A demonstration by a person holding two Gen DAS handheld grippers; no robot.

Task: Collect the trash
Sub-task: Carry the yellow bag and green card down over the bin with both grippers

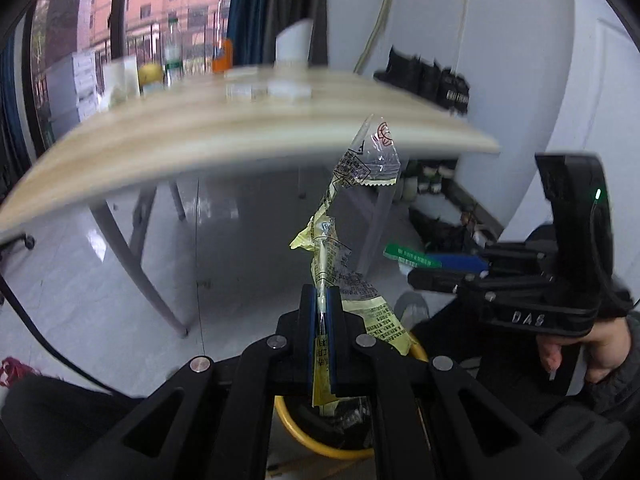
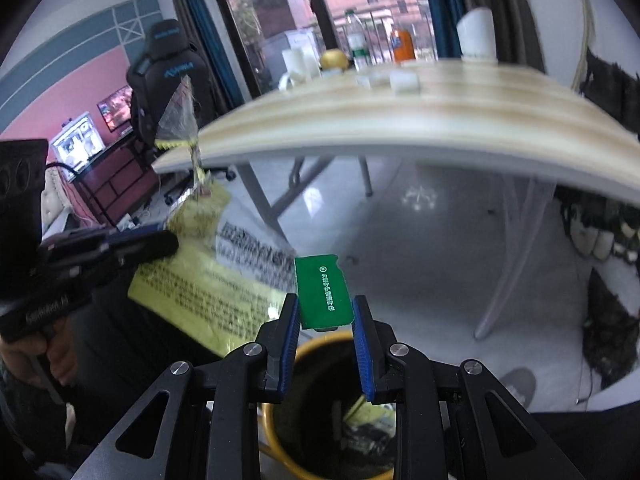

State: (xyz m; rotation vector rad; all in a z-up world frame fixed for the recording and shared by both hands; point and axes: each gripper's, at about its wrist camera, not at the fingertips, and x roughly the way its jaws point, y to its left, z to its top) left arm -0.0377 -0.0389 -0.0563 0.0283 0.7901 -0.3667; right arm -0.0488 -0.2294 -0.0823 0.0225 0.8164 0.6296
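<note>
Left wrist view: left gripper (image 1: pixel 323 300) clamped on one yellow wrapper (image 1: pixel 344 240), held above yellow-rimmed bin (image 1: pixel 292 428); step judged as carry-to-bin, next move release over opening.

Right wrist view: right gripper (image 2: pixel 325 320) pinching one green packet (image 2: pixel 323 292) above same bin (image 2: pixel 280 440); one bin, two trash pieces; table (image 2: pixel 400 120) behind.

Daylight from window (image 1: pixel 160 12); table (image 1: pixel 240 132) motion-blurred; strong fisheye edge distortion.

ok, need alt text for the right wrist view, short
The right gripper holds a small green packet between its blue fingers, above a yellow-rimmed bin on the floor. To the left, the left gripper holds a yellow and clear wrapper; a wooden table stands behind.
</note>
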